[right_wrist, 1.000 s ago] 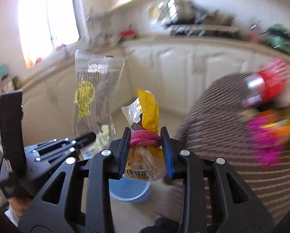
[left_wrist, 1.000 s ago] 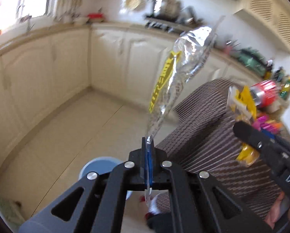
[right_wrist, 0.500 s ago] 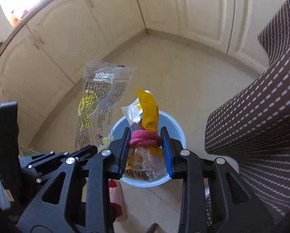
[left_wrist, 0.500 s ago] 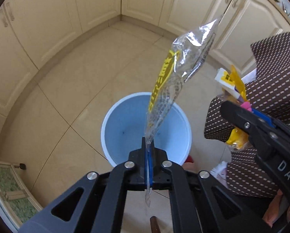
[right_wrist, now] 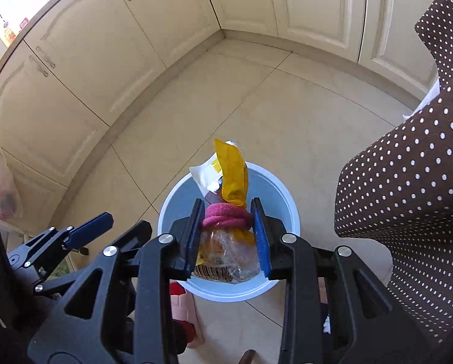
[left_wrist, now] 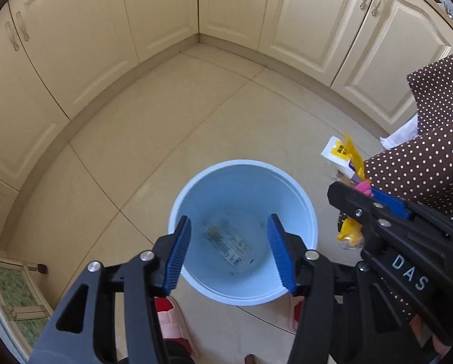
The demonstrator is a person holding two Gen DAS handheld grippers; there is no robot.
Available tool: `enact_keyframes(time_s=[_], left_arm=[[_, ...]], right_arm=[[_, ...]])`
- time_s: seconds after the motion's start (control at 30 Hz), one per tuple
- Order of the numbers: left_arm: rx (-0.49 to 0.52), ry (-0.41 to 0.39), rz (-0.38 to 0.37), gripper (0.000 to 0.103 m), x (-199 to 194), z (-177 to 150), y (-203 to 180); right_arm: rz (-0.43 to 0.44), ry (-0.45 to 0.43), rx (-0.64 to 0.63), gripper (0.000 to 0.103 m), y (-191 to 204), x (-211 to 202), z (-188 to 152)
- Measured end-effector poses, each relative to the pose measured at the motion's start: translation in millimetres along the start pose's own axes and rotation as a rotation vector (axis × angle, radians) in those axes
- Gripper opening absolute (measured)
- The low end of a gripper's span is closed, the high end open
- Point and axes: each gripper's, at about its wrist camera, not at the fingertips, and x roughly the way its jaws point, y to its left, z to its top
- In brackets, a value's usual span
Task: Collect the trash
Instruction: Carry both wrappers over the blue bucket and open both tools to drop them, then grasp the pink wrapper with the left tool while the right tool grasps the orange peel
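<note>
Directly above the blue bin (left_wrist: 244,233) on the kitchen floor, the left gripper (left_wrist: 229,253), jaws just opened and empty, has dropped its clear wrapper (left_wrist: 226,244) inside, while the right gripper (right_wrist: 228,238) clamps the yellow bagged trash (right_wrist: 231,182) for release.

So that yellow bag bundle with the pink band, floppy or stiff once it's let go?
Probably floppy: the yellow bag bundle crumples between the right tongs. Likely light, thin film. The pink band should keep it bunched as it drops into the blue bin.
</note>
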Motion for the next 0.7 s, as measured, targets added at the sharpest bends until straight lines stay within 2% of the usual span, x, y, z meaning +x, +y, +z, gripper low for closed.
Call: enact_keyframes(time_s=[0.1, 0.37, 0.47, 0.7], left_arm=[[0.000, -0.011, 0.018, 0.054, -2, -1, 0], [-0.017, -0.039, 0.041, 0.054, -12, 1, 12], [-0.025, -0.051, 0.046, 0.055, -18, 1, 16], [-0.032, -0.108, 0.064, 0.058, -55, -1, 18]], right_arm=[[0.006, 0.001, 0.003, 0.032, 2, 12, 1], [0.025, -0.027, 0.011, 0.034, 15, 11, 9], [0.023, -0.045, 0.009, 0.053, 20, 4, 11], [-0.004, -0.100, -0.021, 0.053, 24, -37, 12]])
